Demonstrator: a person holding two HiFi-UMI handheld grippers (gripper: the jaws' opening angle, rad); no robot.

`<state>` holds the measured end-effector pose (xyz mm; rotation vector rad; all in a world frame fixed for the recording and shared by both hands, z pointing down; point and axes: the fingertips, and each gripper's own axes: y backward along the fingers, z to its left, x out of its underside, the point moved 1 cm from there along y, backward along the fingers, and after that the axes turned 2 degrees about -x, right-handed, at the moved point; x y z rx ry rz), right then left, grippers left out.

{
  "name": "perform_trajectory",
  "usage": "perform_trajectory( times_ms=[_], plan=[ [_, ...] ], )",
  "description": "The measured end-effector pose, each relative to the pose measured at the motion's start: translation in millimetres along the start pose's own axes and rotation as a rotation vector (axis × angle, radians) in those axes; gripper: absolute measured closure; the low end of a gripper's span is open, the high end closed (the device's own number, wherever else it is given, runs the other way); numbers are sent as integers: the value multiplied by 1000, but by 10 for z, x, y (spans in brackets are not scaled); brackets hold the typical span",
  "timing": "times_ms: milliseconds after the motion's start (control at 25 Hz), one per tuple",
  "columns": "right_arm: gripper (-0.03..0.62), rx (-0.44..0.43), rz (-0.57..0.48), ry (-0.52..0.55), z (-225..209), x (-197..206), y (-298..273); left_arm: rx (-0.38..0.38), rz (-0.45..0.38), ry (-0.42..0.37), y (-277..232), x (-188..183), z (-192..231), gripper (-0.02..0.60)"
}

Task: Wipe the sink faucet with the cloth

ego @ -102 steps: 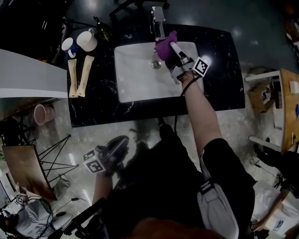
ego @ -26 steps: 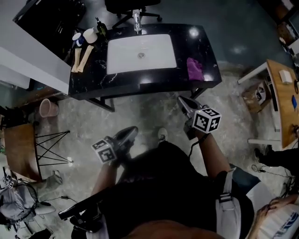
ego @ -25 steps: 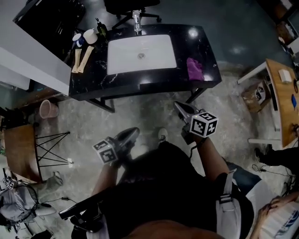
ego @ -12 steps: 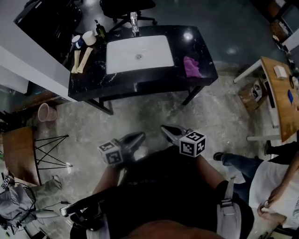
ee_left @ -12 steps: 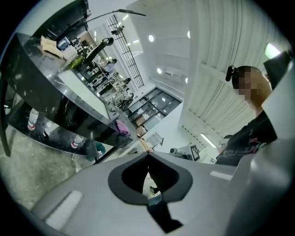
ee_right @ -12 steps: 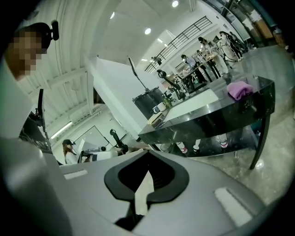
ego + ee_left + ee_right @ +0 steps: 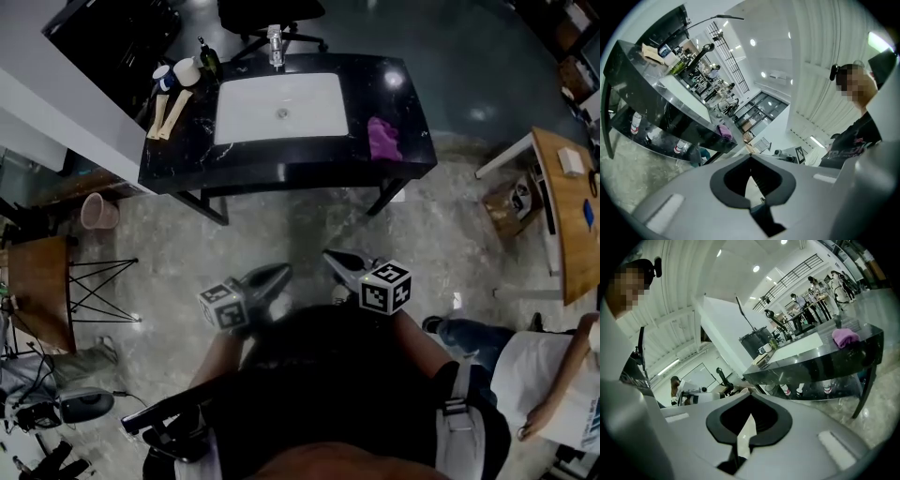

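Standing well apart from the black counter (image 7: 187,155), I've got both grippers out in front of me over the pale stone floor (image 7: 300,225), tips angled toward each other. My left gripper (image 7: 281,273) is clenched tight, jaws pressed together with nothing between them, and its own view confirms it: tips meeting at a point, only floor showing through the gap behind them. My right gripper (image 7: 330,257) is the same, jaws closed on themselves and holding nothing, its marker cube (image 7: 385,287) facing up at me. And there's the purple cloth (image 7: 382,139), lying bunched on the right end of the counter, just beside the white sink basin (image 7: 281,105) and clear of both my grippers. From the right gripper view that cloth (image 7: 844,337) sits near the counter's front corner, with small bottles (image 7: 801,390) on the shelf underneath. The chrome faucet (image 7: 276,45) stands at the back edge of the basin, in the middle. Off to the left of the sink there's a white cup (image 7: 187,71), a blue-and-white cup (image 7: 164,77), a dark bottle (image 7: 208,58) and two tan tubes (image 7: 161,114) lying side by side. A pink bin (image 7: 97,212) sits on the floor at far left.
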<state>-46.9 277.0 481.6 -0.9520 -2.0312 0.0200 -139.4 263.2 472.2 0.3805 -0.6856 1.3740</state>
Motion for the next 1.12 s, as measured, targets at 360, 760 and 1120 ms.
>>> perform_trajectory(
  times_ms=[360,760,1120],
  plan=[
    [583,-25,21,2,-80,83,199,-6,-1,1,-182,146,-119,580],
    [583,-34,26,12,-112,95,283,-21,-37,13,-228,16,-144,580],
    [583,-41,27,18,-173,69,274,-23,-25,13,-283,62,-154,580]
  ],
)
